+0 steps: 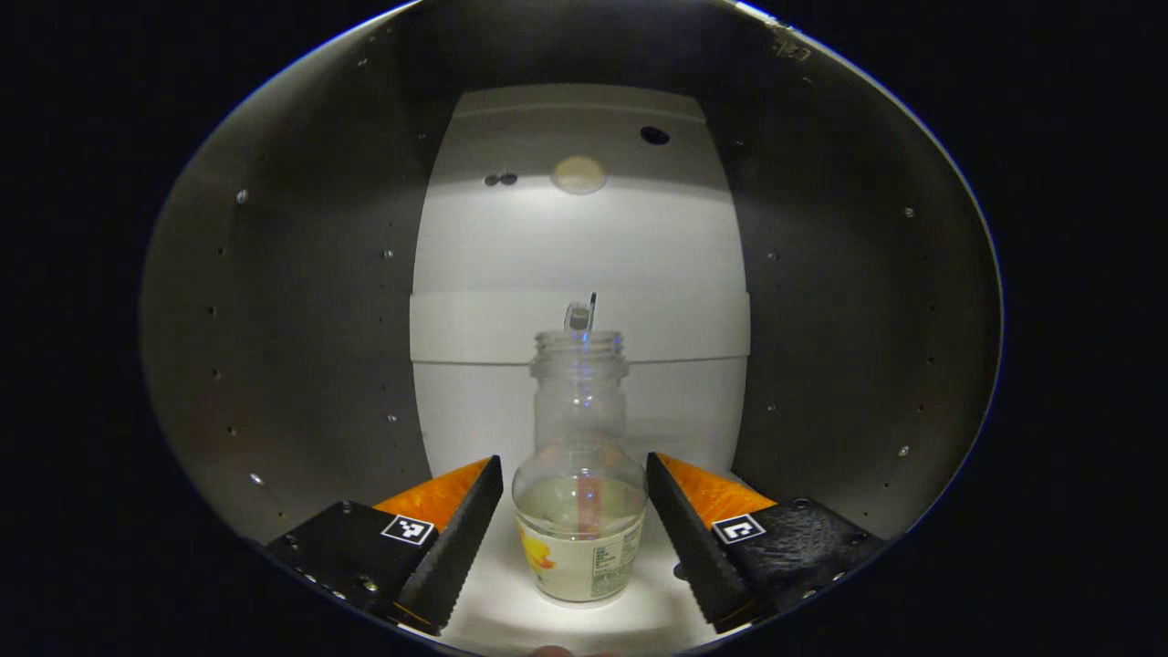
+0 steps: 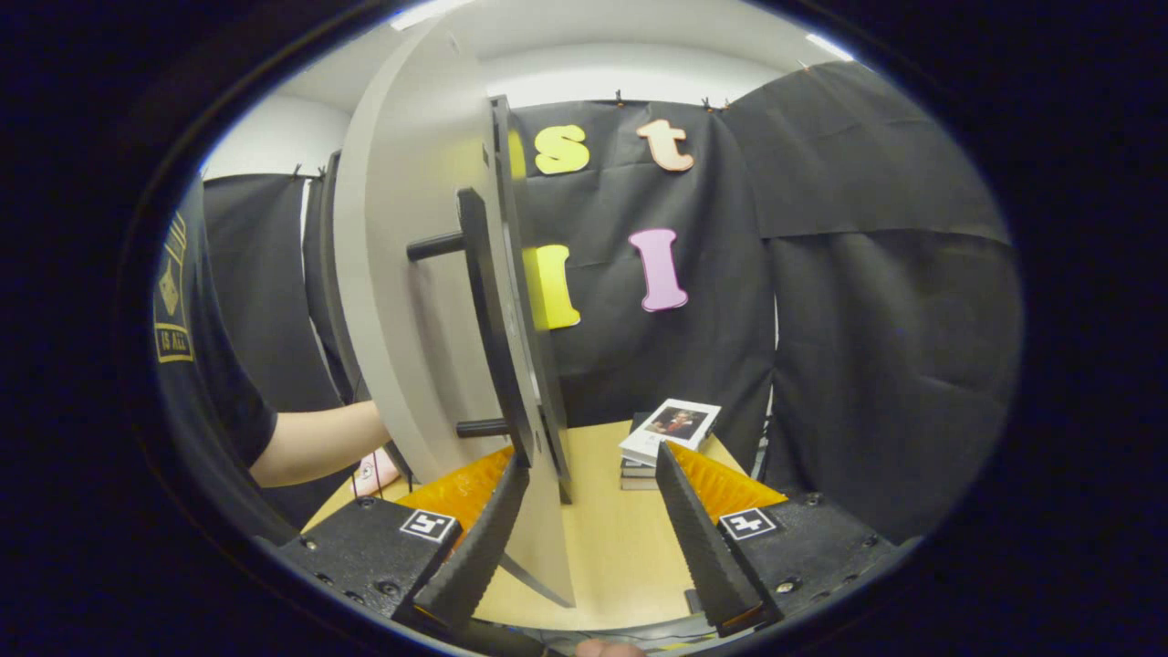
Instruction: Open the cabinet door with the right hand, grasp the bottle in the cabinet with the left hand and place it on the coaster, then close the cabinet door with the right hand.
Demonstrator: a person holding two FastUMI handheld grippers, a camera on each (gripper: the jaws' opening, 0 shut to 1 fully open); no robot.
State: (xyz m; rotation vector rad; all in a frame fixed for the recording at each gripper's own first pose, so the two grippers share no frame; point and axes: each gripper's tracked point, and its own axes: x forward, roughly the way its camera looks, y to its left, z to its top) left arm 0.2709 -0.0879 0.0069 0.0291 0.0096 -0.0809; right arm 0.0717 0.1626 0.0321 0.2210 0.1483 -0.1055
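While the left gripper view looks straight into the cabinet (image 1: 301, 301), the left gripper (image 1: 575, 529) sits with its fingers spread either side of the bottle (image 1: 580, 493). Each finger stands just beside the glass with a narrow gap showing, so the tool is released and not yet clamped. The bottle is clear, upright and uncapped, with a little pale liquid and a label low on its body; it stands on the cabinet floor, near the front and midway between the side walls. Behind it, far, rises the pale back panel (image 1: 580, 237).

Turning to the right gripper view, the right gripper (image 2: 593, 520) is spread wide, with the lower edge of the door (image 2: 411, 274) between its fingers. The door stands swung out, nearly edge-on to the camera, its dark handle (image 2: 484, 319) on the side toward the left finger. The left finger lies close against the door's edge; whether it touches cannot be told, and the right finger is well apart, so nothing is gripped. A person's arm (image 2: 310, 443) reaches in behind the door at the left. Far right on the table (image 2: 620, 547) lies a stack of books (image 2: 666, 433).

Judged progress: the door is open, so step one is done. Grasping is about to happen; closing the fingers, lifting out, setting on the coaster and shutting the door remain.
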